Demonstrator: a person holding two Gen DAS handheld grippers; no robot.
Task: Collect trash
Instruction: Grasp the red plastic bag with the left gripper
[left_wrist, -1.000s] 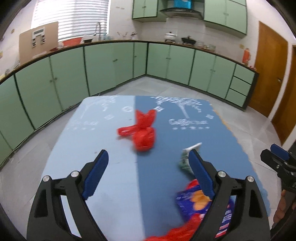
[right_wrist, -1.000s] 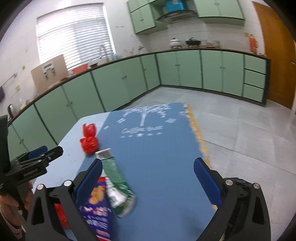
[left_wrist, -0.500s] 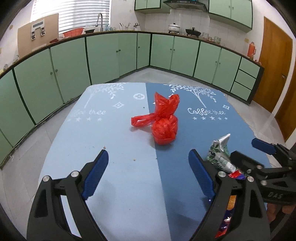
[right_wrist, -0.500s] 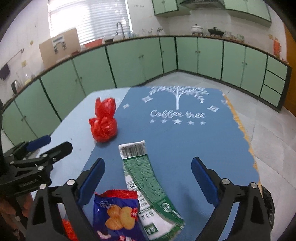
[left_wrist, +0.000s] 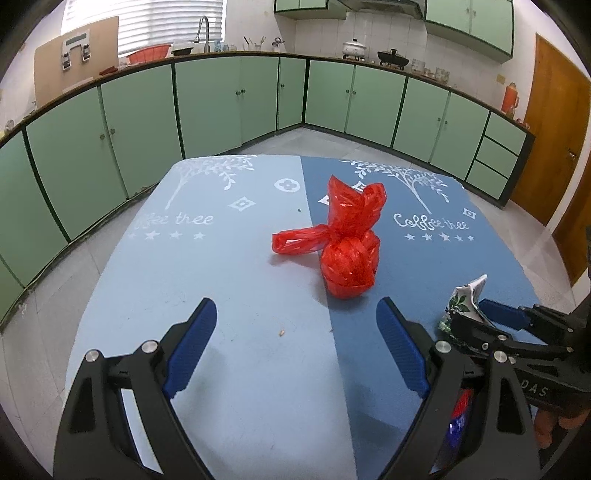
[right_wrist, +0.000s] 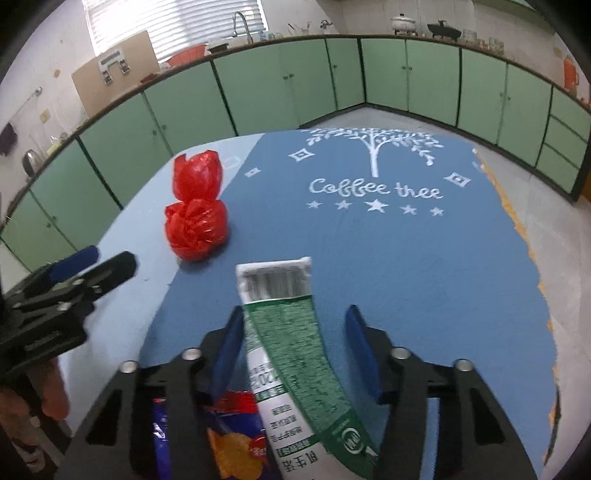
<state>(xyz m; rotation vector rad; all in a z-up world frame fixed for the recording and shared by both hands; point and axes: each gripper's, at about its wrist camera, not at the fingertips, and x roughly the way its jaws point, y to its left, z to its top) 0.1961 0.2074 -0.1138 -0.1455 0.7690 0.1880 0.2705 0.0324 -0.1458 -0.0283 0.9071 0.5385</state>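
Your bench (left_wrist: 229, 295) wears a cloth in two blues (printed "Coffee tree" with white trees). On it sit a knotted red plastic bag (left_wrist: 349, 254) near the middle, a green-and-white wrapper (right_wrist: 291, 354), a blue snack packet (right_wrist: 229, 443) beside it, and a crumb (left_wrist: 282, 333).

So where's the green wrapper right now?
In the right wrist view the green wrapper lies on the dark blue cloth between the right tongs, beside the snack bag.

Tablecloth (right_wrist: 424, 258): "Coffee tree". Right gripper (left_wrist: 476, 317) body: "DAS".
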